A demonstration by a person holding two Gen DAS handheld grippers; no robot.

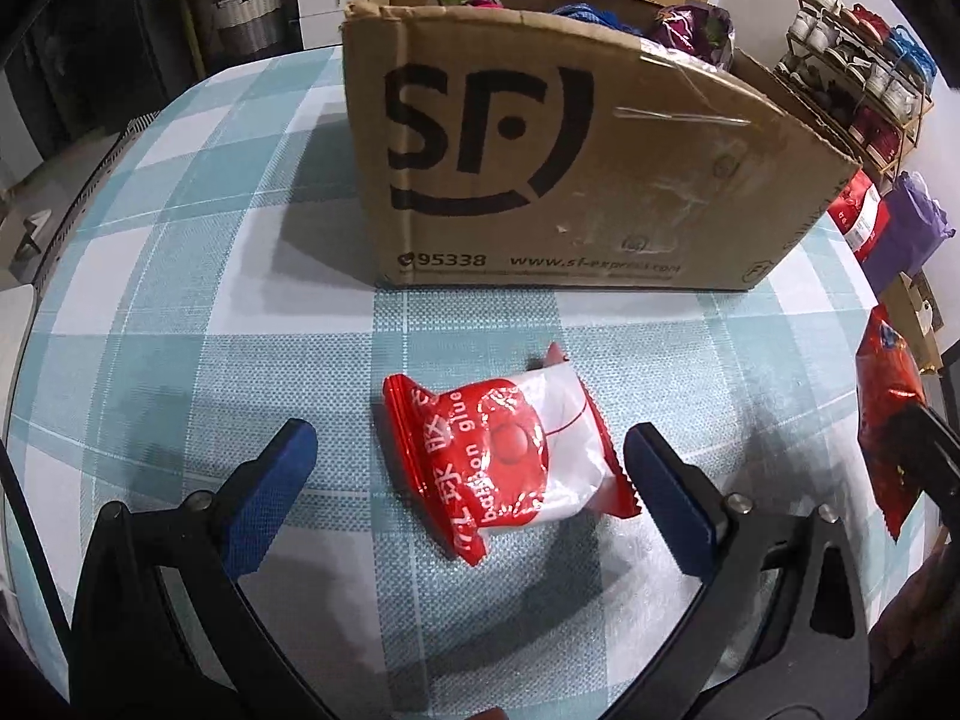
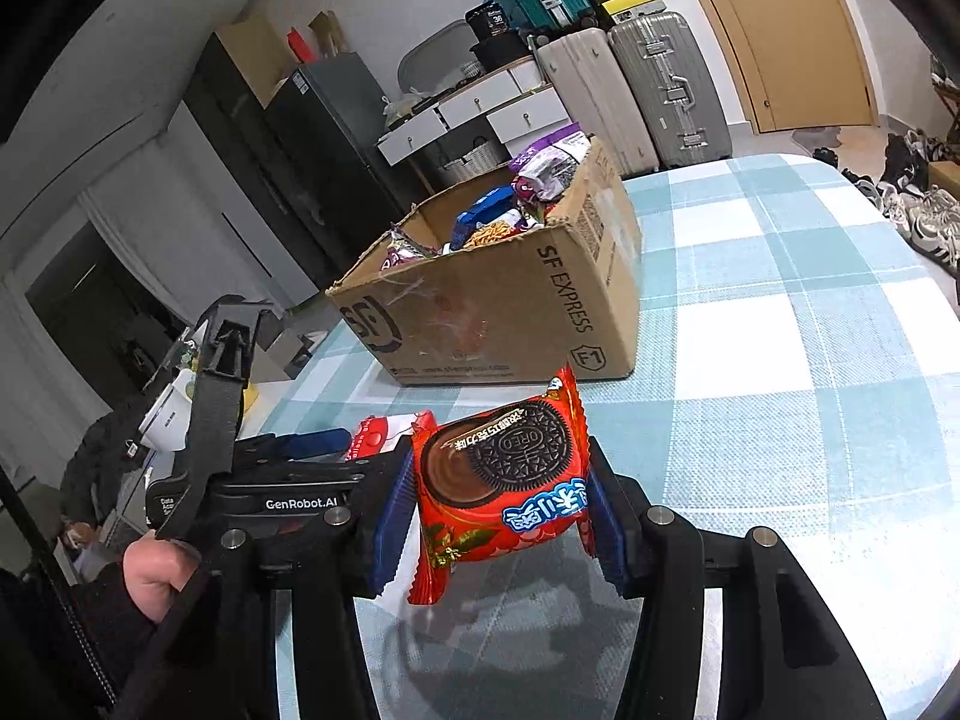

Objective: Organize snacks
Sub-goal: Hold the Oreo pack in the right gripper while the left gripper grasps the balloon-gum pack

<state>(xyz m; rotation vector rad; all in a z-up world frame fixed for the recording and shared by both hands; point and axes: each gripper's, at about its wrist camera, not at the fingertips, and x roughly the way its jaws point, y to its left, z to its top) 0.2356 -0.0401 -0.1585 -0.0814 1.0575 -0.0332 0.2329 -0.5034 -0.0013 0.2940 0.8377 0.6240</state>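
A red and white packet (image 1: 504,456) lies on the checked tablecloth between the blue pads of my left gripper (image 1: 474,474), which is open around it and not touching it. The packet also peeks out in the right wrist view (image 2: 384,429). My right gripper (image 2: 498,510) is shut on a red Oreo packet (image 2: 504,480) and holds it above the table. That Oreo packet shows at the right edge of the left wrist view (image 1: 888,420). A brown SF cardboard box (image 1: 558,162) holding several snack packets (image 2: 522,204) stands behind both grippers.
The table (image 2: 780,330) has a blue and white checked cloth. A shoe rack (image 1: 858,78) and bags stand beyond the table's right side. Suitcases (image 2: 648,84), drawers and a black fridge are behind the box.
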